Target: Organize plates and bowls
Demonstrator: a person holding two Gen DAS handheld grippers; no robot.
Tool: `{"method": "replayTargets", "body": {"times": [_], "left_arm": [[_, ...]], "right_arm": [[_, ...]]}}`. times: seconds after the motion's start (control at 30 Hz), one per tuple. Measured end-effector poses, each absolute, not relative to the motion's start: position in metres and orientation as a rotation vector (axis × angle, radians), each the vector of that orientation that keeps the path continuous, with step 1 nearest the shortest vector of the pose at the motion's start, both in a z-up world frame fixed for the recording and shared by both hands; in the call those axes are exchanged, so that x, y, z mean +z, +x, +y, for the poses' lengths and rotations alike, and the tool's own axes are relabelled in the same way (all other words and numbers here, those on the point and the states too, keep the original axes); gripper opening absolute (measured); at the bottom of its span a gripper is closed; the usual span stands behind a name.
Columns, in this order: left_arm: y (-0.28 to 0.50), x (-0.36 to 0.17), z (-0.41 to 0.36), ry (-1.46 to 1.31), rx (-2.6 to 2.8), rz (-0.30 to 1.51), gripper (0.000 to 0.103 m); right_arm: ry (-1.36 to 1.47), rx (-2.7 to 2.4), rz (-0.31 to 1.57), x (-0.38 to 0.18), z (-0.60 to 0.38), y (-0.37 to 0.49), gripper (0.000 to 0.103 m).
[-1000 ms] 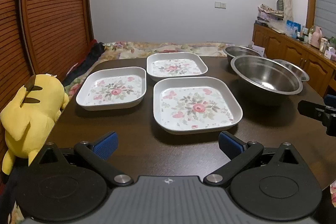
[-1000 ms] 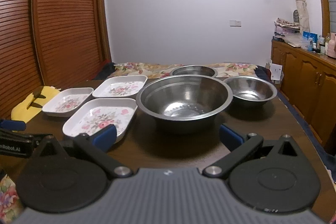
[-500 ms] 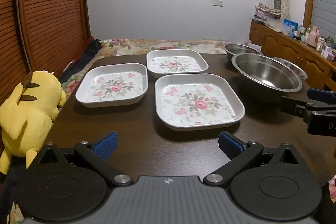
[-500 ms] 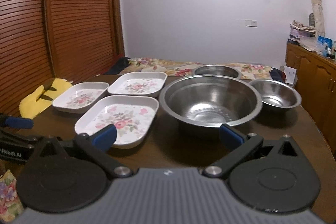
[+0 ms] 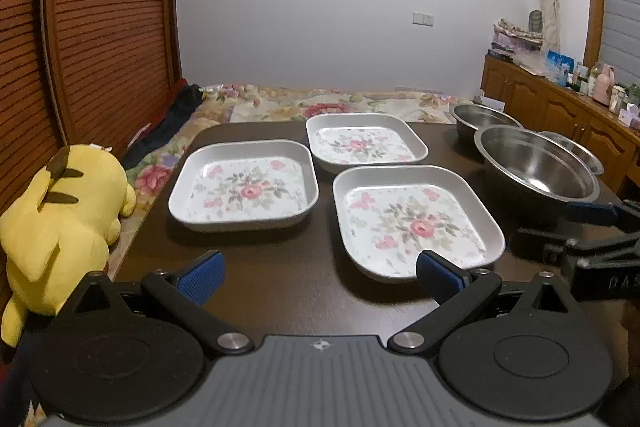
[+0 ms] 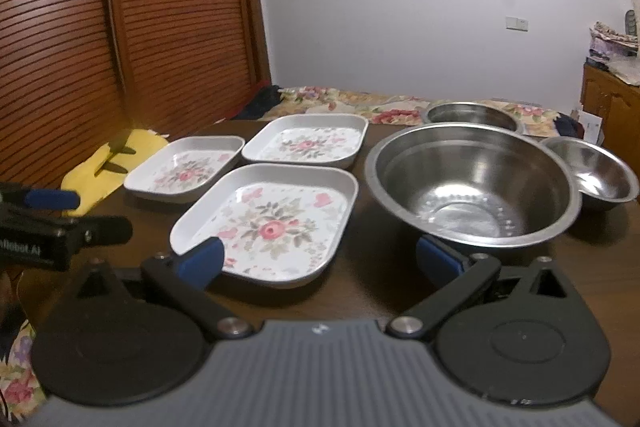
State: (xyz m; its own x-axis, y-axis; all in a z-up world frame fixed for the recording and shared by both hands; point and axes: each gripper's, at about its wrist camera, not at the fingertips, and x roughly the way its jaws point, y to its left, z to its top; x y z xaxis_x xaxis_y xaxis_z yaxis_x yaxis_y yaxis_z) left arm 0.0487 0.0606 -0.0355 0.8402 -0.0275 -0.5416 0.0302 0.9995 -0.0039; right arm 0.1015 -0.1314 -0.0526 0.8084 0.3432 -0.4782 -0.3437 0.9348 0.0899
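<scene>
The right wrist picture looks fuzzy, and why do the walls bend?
Right wrist view: it is softly blurred, so the nearest floral plate and big steel bowl lack crisp edges. Left wrist view: sharper. Both views: the fisheye lens bows the slatted wooden doors near the edges. The bowl shows bright glints.

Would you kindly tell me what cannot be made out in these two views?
- Far steel bowl: right wrist view, lower part hidden behind the large steel bowl.
- Small steel bowl: left wrist view, mostly hidden behind the large bowl.
- Items on the sideboard: left wrist view, too small to identify.
- Yellow plush toy: right wrist view, blurred and partly hidden by the table edge.
</scene>
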Motion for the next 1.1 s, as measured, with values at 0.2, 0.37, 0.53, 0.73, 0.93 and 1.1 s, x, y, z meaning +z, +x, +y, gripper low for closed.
{"method": "replayTargets", "body": {"times": [0.2, 0.37, 0.53, 0.73, 0.93, 1.1], "left_arm": [[0.068, -0.038, 0.062, 0.018, -0.047, 0.580, 0.094], [0.084, -0.043, 0.063, 0.015, -0.071, 0.600, 0.084], [0.098, -0.051, 0.063, -0.006, -0.096, 0.627, 0.066], [0.112, -0.058, 0.063, -0.030, -0.115, 0.649, 0.054], [0.120, -0.060, 0.061, -0.055, -0.137, 0.659, 0.041], [0.125, -0.064, 0.057, -0.058, -0.147, 0.669, 0.031]], "right_arm": [[0.010, 0.383, 0.552, -0.061, -0.126, 0.113, 0.090], [0.029, 0.383, 0.569, -0.063, -0.128, 0.123, 0.083], [0.055, 0.385, 0.593, -0.067, -0.131, 0.132, 0.075], [0.083, 0.387, 0.615, -0.071, -0.131, 0.140, 0.068], [0.107, 0.378, 0.636, -0.075, -0.133, 0.147, 0.057], [0.097, 0.373, 0.635, -0.075, -0.132, 0.149, 0.046]]}}
